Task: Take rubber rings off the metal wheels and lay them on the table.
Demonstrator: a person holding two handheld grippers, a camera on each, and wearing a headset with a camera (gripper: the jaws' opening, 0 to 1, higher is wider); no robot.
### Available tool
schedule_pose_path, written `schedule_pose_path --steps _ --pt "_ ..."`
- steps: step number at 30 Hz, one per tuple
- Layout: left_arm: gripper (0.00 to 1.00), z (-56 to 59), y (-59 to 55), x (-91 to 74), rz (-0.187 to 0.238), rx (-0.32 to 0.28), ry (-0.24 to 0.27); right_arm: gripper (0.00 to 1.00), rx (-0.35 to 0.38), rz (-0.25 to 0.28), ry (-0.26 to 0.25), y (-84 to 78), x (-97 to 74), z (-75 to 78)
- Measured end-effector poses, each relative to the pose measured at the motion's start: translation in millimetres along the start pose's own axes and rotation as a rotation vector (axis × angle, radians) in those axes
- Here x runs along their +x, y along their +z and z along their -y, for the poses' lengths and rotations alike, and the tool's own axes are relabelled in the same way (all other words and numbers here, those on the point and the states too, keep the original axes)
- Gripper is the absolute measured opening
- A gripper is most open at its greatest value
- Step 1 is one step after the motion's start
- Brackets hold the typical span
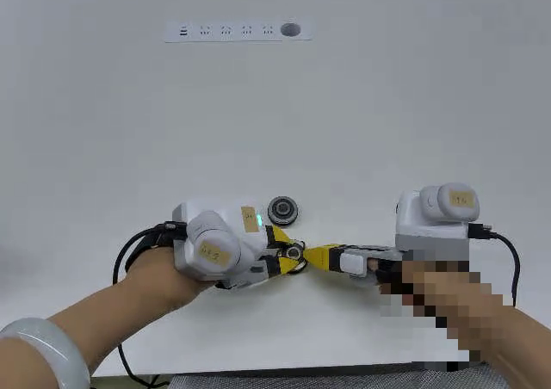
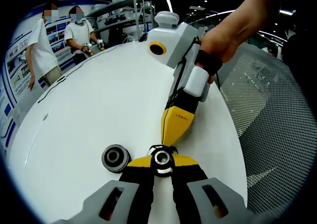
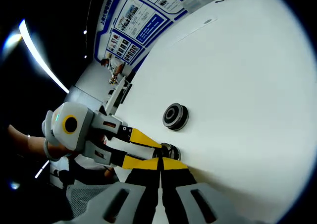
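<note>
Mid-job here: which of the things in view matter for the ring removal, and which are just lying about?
Job: wheel held in left gripper; right gripper, shut at that wheel; second wheel on the table.
Lying about: power strip at the table's far edge; cable behind the left gripper.

small silver metal wheel (image 2: 162,158): flanks hidden under left gripper's (image 2: 162,163) clamped yellow tips | rubber ring on it: too small to tell | right gripper's (image 3: 161,160) closed tips cover wheel's 6 o'clock edge, right gripper view | white power strip (image 1: 238,31), 12 o'clock head view: labels unreadable | black cable (image 1: 131,243): cut off, 7 o'clock
</note>
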State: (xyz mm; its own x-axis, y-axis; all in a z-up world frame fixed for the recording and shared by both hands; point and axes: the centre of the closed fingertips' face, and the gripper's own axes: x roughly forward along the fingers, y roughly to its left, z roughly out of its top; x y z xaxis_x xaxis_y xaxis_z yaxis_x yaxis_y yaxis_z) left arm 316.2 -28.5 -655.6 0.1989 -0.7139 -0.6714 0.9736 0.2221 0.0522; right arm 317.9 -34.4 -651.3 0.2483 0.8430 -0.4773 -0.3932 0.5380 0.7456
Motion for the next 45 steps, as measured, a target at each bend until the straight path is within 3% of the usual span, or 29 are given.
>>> schedule_pose_path --steps 18,34,45 --pt "0.13 -0.2 0.0 0.7 -0.001 0.002 -0.001 0.02 0.007 0.023 0.051 7.5 0.8 -14.5" --pt "0.14 -0.5 0.7 0.5 0.007 -0.012 0.010 0.02 0.016 0.032 0.021 7.9 -2.3 -8.1" --pt "0.22 1.1 3.4 -7.2 0.035 -0.027 0.020 0.02 0.018 0.033 0.015 7.7 -2.8 -6.0"
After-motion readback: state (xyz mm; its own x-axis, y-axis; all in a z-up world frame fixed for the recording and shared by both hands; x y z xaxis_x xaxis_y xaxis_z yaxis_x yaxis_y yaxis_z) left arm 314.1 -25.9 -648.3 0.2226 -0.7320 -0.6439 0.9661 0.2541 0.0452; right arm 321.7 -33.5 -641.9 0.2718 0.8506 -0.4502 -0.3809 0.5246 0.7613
